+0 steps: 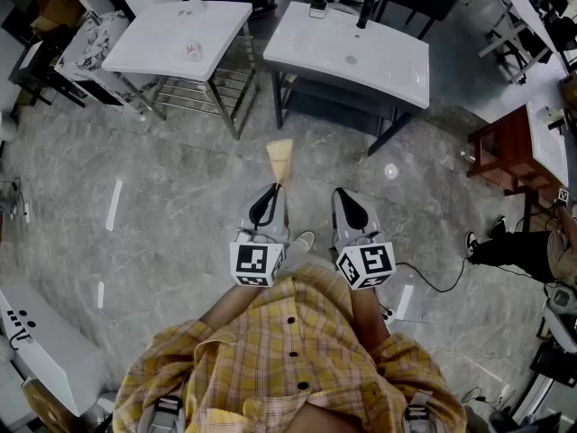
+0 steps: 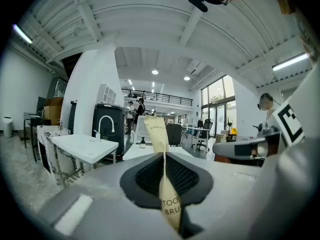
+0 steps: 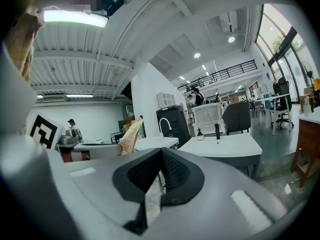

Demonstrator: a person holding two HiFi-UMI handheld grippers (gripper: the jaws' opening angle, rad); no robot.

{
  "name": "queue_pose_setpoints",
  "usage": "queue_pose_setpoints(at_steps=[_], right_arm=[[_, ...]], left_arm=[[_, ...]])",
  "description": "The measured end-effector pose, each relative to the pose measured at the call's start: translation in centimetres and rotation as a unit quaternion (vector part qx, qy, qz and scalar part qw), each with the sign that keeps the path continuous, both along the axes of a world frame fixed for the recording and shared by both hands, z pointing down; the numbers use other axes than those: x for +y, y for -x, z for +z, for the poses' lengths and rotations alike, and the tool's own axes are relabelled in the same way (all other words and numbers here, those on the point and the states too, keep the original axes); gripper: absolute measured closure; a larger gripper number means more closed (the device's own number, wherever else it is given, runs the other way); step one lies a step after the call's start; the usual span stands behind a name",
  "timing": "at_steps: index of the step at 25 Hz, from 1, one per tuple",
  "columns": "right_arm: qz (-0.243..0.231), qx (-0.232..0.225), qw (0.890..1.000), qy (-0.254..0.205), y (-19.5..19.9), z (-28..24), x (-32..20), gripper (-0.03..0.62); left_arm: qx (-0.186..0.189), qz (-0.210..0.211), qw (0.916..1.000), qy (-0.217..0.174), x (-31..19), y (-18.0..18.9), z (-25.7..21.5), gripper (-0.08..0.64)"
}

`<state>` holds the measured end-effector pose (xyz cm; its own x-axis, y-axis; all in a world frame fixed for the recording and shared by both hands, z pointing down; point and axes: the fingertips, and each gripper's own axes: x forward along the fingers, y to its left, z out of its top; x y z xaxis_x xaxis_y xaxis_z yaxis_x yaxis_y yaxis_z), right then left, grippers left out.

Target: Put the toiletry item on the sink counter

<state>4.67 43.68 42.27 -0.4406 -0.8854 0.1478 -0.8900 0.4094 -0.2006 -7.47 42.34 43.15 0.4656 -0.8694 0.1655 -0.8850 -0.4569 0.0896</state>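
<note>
Out front at 12 o'clock, the left gripper [image 1: 273, 190] is pinching a toothbrush packet [image 1: 279, 159] by its near end, jaws almost together on it. The rest of the packet is sticking out fwd past the tips, roughly level. The right gripper [image 1: 343, 197] is riding just beside it at 3 o'clock, jaws together w/ nothing between.

Two white sink counters are standing well ahead, one at 1 o'clock [image 1: 379, 57] and one at 11 [image 1: 171, 34]; can't tell which is meant.

The packet is looking like thin kraft paper: v. light, flat, somewhat floppy, prob. sliding or creasing if squeezed badly. Best hold, I'd judge, is across the flat faces near one end, as now, leaving the free end clear for touching down first.
</note>
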Motion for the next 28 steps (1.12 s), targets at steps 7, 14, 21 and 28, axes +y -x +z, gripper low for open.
queue_pose_setpoints(at_steps=[7, 14, 21, 28], right_arm=[[-0.005, -0.024, 1.000, 0.007, -0.6, 0.7, -2.6, 0.592], [0.002, -0.030, 1.000, -0.002, -2.2, 0.9, -6.6, 0.592], [0.017, -0.035, 0.999, -0.019, -4.8, 0.3, -10.2, 0.592], [0.019, -0.043, 0.999, -0.003, -6.2, 1.2, -11.3, 0.592]], left_arm=[[-0.004, -0.006, 0.9999, 0.008, -2.5, 0.1, 1.0, 0.548], [-0.016, -0.002, 0.9998, 0.007, -6.2, -1.0, 1.3, 0.548], [-0.017, -0.006, 0.9998, 0.006, -9.3, -2.8, 1.2, 0.548], [-0.018, -0.013, 0.9991, 0.035, -9.6, -3.7, 2.6, 0.548]])
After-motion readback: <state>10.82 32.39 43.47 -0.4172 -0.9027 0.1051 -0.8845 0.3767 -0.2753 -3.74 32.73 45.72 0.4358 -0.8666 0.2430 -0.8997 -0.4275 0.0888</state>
